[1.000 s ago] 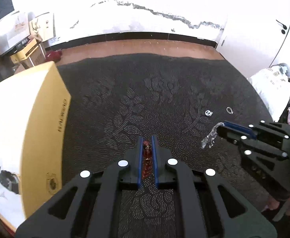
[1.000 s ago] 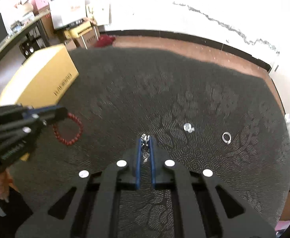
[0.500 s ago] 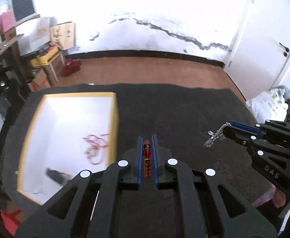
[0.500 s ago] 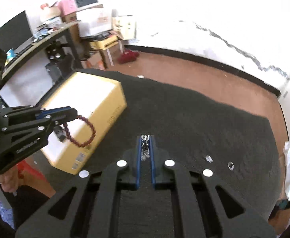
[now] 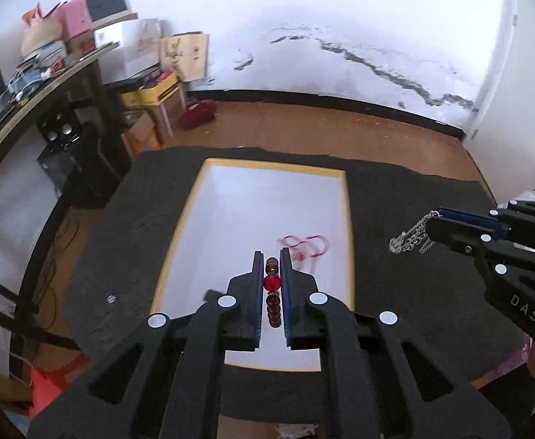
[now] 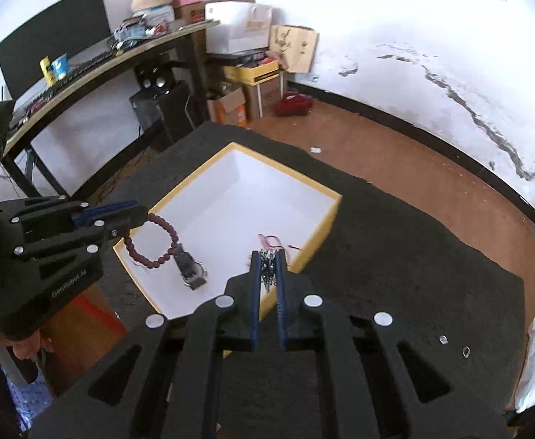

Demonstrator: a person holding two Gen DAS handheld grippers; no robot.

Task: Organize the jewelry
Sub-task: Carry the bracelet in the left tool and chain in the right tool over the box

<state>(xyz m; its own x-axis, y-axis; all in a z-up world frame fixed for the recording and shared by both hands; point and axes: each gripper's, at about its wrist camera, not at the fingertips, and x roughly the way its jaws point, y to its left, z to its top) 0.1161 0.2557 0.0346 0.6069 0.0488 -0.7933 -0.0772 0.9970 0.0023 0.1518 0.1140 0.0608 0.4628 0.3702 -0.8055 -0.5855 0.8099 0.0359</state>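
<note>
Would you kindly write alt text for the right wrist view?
The right gripper holds a silver chain above a yellow-rimmed white box; at left, the left gripper dangles a dark red bead bracelet over a watch inside.

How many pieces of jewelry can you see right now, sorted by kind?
Beaded bracelet, held by the left gripper: 1
Silver chain, held by the right gripper: 1
Wristwatch in the yellow box: 1
Red cord piece in the box: 1
Small rings on the dark mat: 2
Total: 6
</note>
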